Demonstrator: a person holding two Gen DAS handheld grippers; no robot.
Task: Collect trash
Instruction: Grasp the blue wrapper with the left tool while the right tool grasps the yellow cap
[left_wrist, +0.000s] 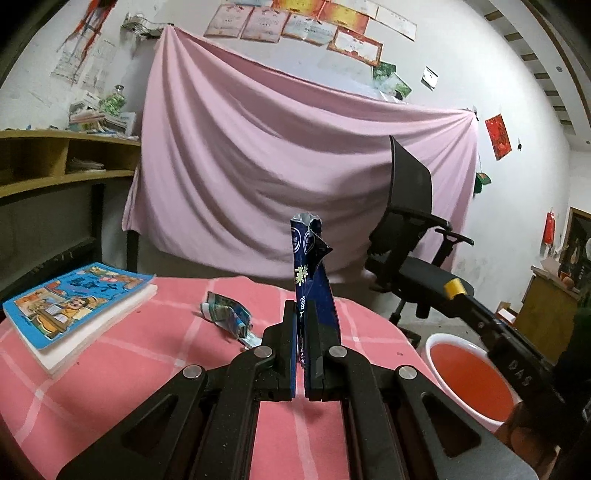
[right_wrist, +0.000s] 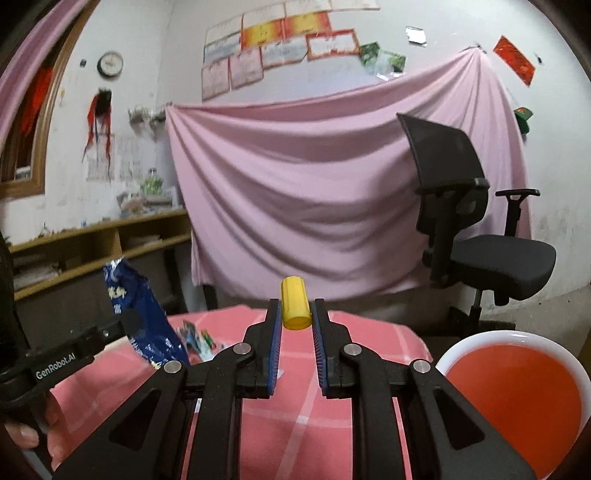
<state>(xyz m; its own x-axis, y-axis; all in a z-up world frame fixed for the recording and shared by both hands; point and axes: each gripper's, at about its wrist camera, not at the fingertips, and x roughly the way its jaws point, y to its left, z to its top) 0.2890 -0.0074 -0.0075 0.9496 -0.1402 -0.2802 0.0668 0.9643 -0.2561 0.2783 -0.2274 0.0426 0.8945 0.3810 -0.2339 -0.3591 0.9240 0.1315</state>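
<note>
Pink checked cloth covers the counter (left_wrist: 122, 373). Above it, the left gripper (left_wrist: 300, 314) has its jaws clenched on a dark blue snack wrapper (left_wrist: 314, 273), which stands upright out of the jaws with its torn top curling over. From the right wrist view the same wrapper (right_wrist: 147, 314) hangs at nine o'clock. The right gripper (right_wrist: 295, 317) grasps a small yellow cylinder (right_wrist: 294, 304) near the tips of its jaws. A crumpled blue-green wrapper (left_wrist: 229, 317) lies on the cloth at eleven o'clock of the left gripper, and a blue picture book (left_wrist: 74, 306) sits at nine o'clock. A white bin with a red liner (right_wrist: 517, 395) stands beside the counter at three o'clock. A black office chair (right_wrist: 476, 221) stands before a pink sheet (right_wrist: 314, 177).
</note>
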